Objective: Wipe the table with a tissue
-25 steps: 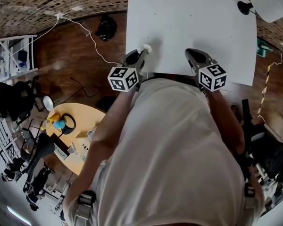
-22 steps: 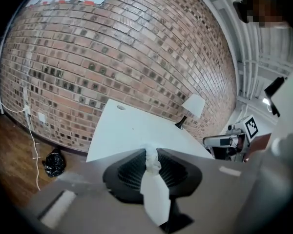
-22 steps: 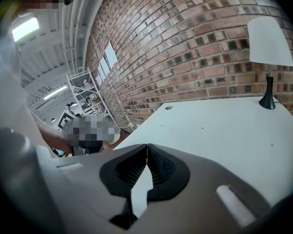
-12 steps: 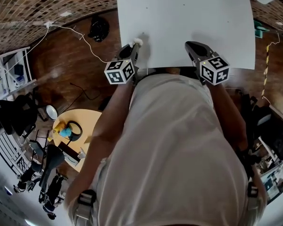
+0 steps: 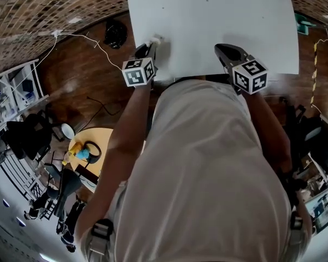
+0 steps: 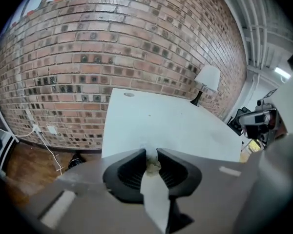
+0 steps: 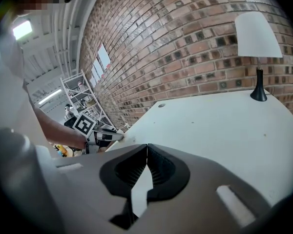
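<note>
A white table (image 5: pixel 208 21) fills the top of the head view. My left gripper (image 5: pixel 152 41) is at the table's near left corner, shut on a small crumpled white tissue (image 5: pixel 154 39) that sits at its tips just over the table surface. In the left gripper view the tissue (image 6: pixel 151 161) is pinched between the dark jaws of the left gripper (image 6: pixel 151 156), with the table (image 6: pixel 176 128) stretching ahead. My right gripper (image 5: pixel 223 52) hangs over the near edge at the right. Its jaws meet with nothing between them in the right gripper view, where the right gripper (image 7: pixel 146 147) faces the table (image 7: pixel 224 130).
A white lamp with a black stem (image 7: pixel 257 43) stands at the table's far corner against a brick wall (image 6: pixel 112 48). A cable (image 5: pixel 93 40) and a dark object (image 5: pixel 116 31) lie on the wooden floor left of the table. A small round yellow table (image 5: pixel 93 152) with clutter stands lower left.
The left gripper has moved left and down with the tissue to the table's near left corner. The right gripper has stayed where it was.
</note>
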Tool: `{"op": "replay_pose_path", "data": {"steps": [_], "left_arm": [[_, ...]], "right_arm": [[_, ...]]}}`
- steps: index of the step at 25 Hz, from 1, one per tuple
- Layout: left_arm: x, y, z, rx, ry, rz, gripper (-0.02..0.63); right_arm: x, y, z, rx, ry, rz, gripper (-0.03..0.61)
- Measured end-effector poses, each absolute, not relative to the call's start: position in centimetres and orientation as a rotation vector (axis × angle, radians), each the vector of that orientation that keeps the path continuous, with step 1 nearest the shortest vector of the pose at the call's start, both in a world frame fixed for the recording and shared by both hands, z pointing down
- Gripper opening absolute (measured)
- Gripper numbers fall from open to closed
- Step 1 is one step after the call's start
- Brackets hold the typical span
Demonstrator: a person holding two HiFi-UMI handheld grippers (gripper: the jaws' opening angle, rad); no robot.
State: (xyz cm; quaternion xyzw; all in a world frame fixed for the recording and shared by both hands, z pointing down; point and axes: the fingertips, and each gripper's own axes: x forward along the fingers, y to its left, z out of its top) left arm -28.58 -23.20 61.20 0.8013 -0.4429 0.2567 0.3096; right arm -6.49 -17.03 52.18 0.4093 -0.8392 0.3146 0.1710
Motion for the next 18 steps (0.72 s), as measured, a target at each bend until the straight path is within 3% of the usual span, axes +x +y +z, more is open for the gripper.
{"op": "replay_pose_path", "data": {"steps": [18], "left_arm": [[-27.7,-25.9,63.3,2.018,-1.35,0.974,0.066]], "right_arm": [[-2.1,-19.6,52.1,1.163,-2.393,0.992,0.009]]}}
